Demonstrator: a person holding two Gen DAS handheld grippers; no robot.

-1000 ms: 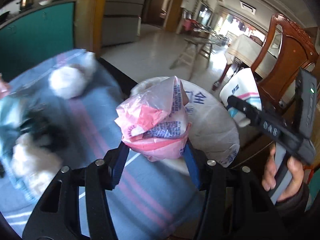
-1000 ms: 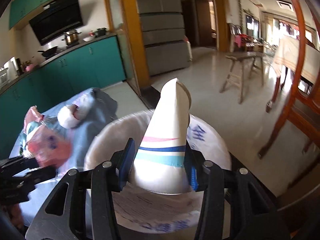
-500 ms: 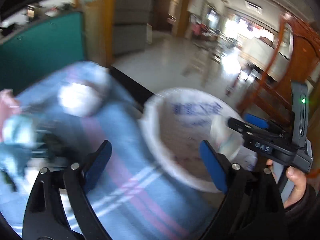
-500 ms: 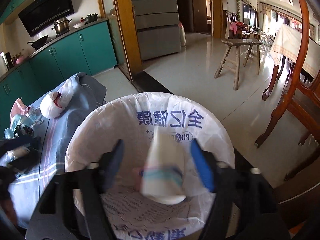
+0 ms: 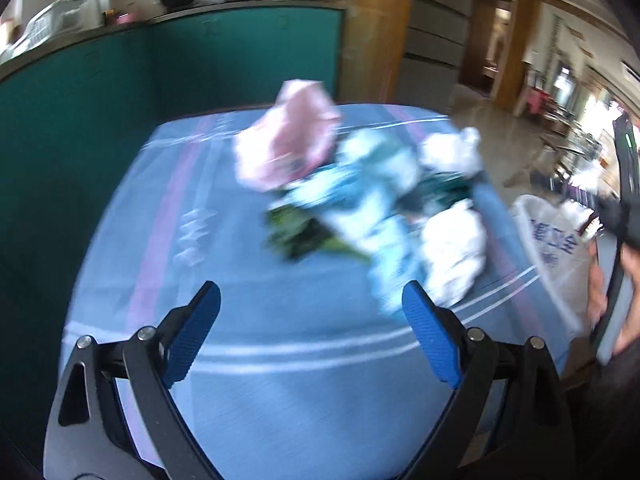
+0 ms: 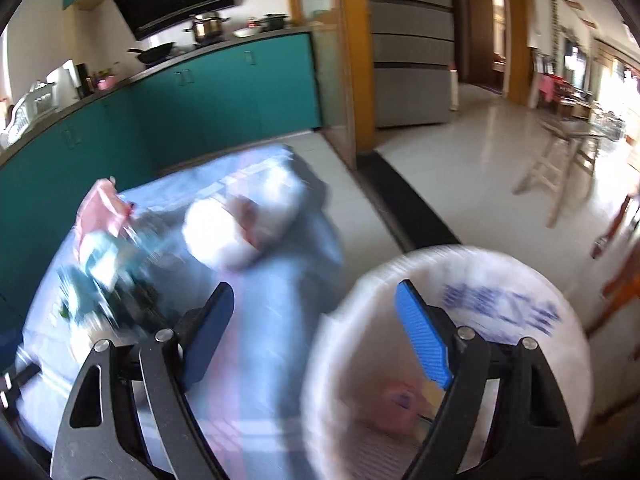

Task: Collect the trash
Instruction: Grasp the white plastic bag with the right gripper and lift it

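Note:
A pile of trash lies on the blue striped cloth (image 5: 248,360): a pink plastic bag (image 5: 292,136), a white and teal wrapper (image 5: 360,200), a dark green piece (image 5: 300,236) and white crumpled bags (image 5: 452,252). My left gripper (image 5: 312,332) is open and empty, short of the pile. My right gripper (image 6: 316,336) is open and empty over the rim of the white-lined bin (image 6: 504,276). A pink bag (image 6: 396,404) lies inside the bin. The pile (image 6: 100,264) and a white bag (image 6: 240,228) show left in the right wrist view. The bin (image 5: 552,236) sits right of the table.
Teal kitchen cabinets (image 5: 160,76) stand behind the table. A grey fridge (image 6: 408,56) and a tiled floor (image 6: 480,168) lie beyond. A wooden stool (image 6: 560,168) stands far right. The hand holding the right gripper (image 5: 616,280) is at the right edge.
Both grippers opened and dropped their loads, the pink bag and the paper cup, into the bin. Both have swung left, the left now facing the pile on the cloth.

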